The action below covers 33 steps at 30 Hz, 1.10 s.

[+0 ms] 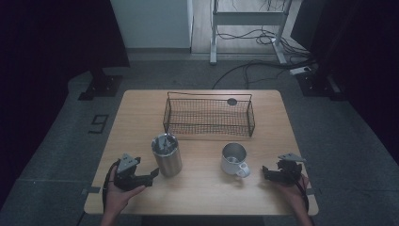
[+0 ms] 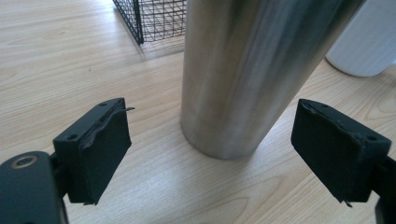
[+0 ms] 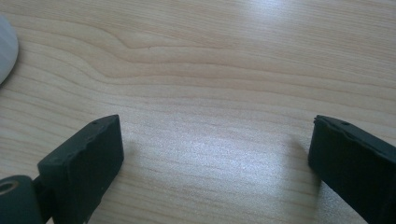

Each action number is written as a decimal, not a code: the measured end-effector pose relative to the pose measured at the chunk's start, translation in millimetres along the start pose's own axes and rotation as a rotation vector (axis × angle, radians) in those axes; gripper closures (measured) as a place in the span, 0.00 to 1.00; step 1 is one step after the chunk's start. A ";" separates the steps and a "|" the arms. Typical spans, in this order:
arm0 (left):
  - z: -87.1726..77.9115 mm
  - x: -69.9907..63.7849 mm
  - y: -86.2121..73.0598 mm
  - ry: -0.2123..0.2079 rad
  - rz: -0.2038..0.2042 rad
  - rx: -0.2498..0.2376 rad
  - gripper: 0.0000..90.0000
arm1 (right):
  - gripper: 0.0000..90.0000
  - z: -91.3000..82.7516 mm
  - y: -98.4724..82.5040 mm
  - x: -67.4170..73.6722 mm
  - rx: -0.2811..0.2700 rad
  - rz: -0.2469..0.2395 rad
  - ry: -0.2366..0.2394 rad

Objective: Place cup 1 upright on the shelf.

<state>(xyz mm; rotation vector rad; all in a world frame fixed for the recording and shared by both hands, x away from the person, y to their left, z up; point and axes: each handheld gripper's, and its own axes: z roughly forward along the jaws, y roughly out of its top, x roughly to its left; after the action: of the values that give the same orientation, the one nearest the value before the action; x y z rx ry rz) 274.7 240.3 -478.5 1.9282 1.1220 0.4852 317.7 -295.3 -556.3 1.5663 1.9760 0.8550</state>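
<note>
Steel tumbler (image 1: 167, 155) sits near the table's (image 1: 202, 197) front-left edge, right ahead of the left gripper (image 2: 210, 154), jaws wide and not touching it. Right gripper (image 3: 215, 168) gapes over bare wood by the mug (image 1: 234, 159).

High view dim and murky; both gripper views bright, sharp, with soft glare

**Open jaws face the steel cup**

The left gripper (image 2: 210, 154) has its jaws wide apart, both pads clear of the steel cup (image 2: 247, 74) standing upright on the table (image 2: 56, 60) just ahead. A wire basket (image 2: 154, 18) corner sits behind; a white mug (image 2: 369, 46) lies at right.
</note>
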 end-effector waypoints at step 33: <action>19.2 -9.4 27.2 -0.086 -0.007 -0.020 0.04 | 0.04 0.0 -0.1 -0.1 -0.002 0.001 0.000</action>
<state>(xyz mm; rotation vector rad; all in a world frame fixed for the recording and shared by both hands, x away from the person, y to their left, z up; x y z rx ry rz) 296.9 216.5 -466.7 1.9092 1.0649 0.4041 317.7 -295.4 -556.3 1.5660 1.9740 0.8575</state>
